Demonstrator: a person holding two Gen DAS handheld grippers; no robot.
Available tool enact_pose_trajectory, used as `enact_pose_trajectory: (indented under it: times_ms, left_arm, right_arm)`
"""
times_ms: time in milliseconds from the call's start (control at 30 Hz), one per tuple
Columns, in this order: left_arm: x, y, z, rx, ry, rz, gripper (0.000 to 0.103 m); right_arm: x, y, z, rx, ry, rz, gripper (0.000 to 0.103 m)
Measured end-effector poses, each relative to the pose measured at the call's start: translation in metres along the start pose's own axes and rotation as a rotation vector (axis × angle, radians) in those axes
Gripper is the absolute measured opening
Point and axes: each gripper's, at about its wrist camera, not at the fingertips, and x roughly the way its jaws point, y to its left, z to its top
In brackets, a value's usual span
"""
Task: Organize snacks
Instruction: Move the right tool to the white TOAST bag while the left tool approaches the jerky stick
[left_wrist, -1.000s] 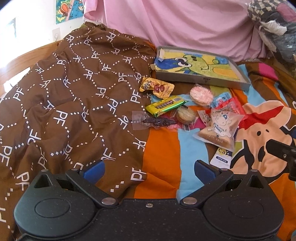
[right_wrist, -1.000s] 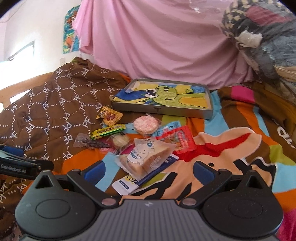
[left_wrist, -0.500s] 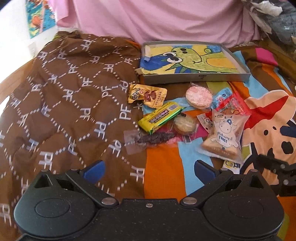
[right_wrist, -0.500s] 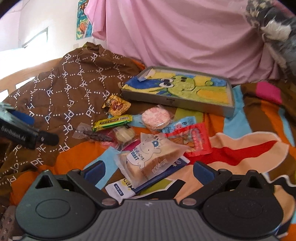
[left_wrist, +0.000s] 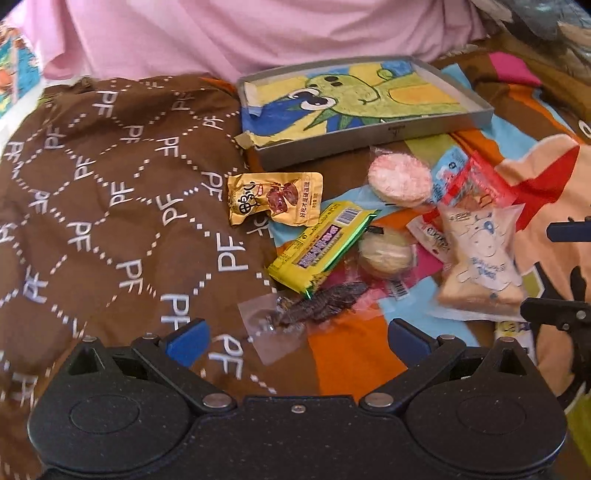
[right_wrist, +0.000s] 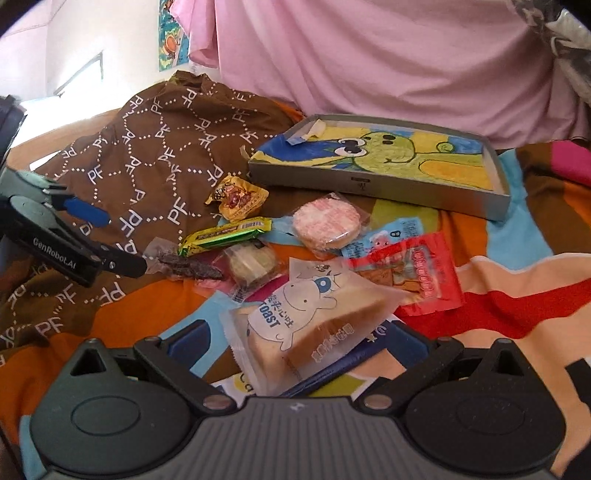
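2 grippers gape empty: left gripper (left_wrist: 295, 338) before the dark jerky packet (left_wrist: 317, 306), right gripper (right_wrist: 295, 341) straddling the toast packet (right_wrist: 306, 328).

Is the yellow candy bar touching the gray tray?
Apart. The left wrist view shows the yellow candy bar lying well short of the gray tray, bedspread between them.
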Motion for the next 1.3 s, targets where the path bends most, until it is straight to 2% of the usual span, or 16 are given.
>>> enact_pose_trajectory:
  times_ms: [267, 533, 667, 800, 1000, 1200, 1300]
  left_arm:
    - [0.034, 0.011, 0.016, 0.101, 0.000, -0.126, 0.102]
    - [0.067, -0.004, 0.027, 0.318, 0.078, -0.280, 0.102]
    - [0.081, -0.003, 0.027, 0.359, 0.129, -0.322, 0.102]
    - [0.089, 0.004, 0.026, 0.345, 0.187, -0.342, 0.101]
    - [0.084, 0.000, 0.025, 0.307, 0.231, -0.364, 0.098]
    - [0.072, -0.009, 0.017, 0.156, 0.295, -0.468, 0.094]
    - [0.066, -0.018, 0.013, 0.154, 0.302, -0.462, 0.093]
  right_arm:
    - [0.025, -0.010, -0.002, 0.043, 0.038, 0.041, 0.103]
    - [0.036, -0.024, 0.002, 0.073, 0.047, 0.081, 0.103]
    - [0.046, -0.029, 0.001, 0.094, 0.087, 0.101, 0.103]
    - [0.050, -0.036, 0.001, 0.123, 0.072, 0.139, 0.103]
    - [0.050, -0.053, 0.000, 0.232, 0.026, 0.223, 0.103]
    - [0.043, -0.064, 0.002, 0.299, 0.004, 0.261, 0.103]
    - [0.039, -0.062, 0.003, 0.281, 0.000, 0.268, 0.103]
